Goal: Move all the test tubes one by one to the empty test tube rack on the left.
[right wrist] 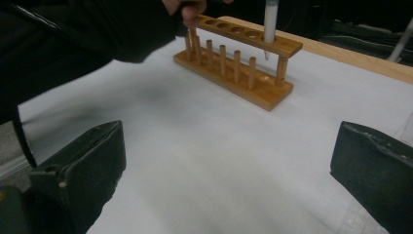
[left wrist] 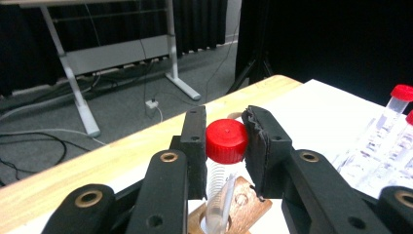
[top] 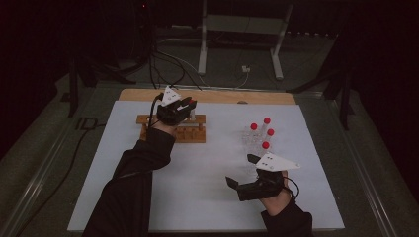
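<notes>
A wooden tube rack [top: 192, 134] stands on the white mat at the back left. My left gripper [top: 189, 104] hovers over its right end, shut on the red cap of a clear tube [left wrist: 225, 143]. The tube's lower end sits in an end hole of the rack [left wrist: 246, 202]. In the right gripper view the same tube [right wrist: 270, 19] stands upright in the rack [right wrist: 243, 80]. Several more red-capped tubes [top: 262, 133] lie in a cluster at the right of the mat. My right gripper [top: 241, 170] is low over the mat's front right, open, with nothing between its jaws [right wrist: 229, 161].
The white mat [top: 197, 187] covers a wooden table whose far edge [top: 222, 96] shows beyond it. A metal stand [top: 237, 29] and cables lie on the floor behind. Other capped tubes [left wrist: 397, 105] rest to the right of the rack.
</notes>
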Motion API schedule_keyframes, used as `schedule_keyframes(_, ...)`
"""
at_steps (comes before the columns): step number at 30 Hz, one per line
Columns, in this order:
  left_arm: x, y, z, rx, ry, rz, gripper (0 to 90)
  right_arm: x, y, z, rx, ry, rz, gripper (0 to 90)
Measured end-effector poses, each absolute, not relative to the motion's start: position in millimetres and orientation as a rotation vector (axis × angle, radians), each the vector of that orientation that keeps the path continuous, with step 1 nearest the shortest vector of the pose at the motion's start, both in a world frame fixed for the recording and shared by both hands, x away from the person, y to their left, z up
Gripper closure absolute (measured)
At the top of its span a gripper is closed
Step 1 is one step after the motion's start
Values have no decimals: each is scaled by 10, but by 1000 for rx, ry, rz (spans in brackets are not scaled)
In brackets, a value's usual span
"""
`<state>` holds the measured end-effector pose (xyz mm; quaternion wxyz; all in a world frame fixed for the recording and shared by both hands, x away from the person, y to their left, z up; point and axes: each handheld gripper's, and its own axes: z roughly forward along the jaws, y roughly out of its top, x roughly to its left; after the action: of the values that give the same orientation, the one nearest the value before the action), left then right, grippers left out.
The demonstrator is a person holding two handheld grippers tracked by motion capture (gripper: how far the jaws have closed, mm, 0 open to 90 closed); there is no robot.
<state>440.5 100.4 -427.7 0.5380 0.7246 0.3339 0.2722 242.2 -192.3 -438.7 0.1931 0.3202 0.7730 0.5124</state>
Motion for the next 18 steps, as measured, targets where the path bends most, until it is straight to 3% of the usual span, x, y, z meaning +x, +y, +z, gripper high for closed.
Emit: schedule_keyframes(18, 4453, 992, -4555, 1758, 841, 605, 720, 2410, -1925, -4386, 883, 2181, 1447, 0)
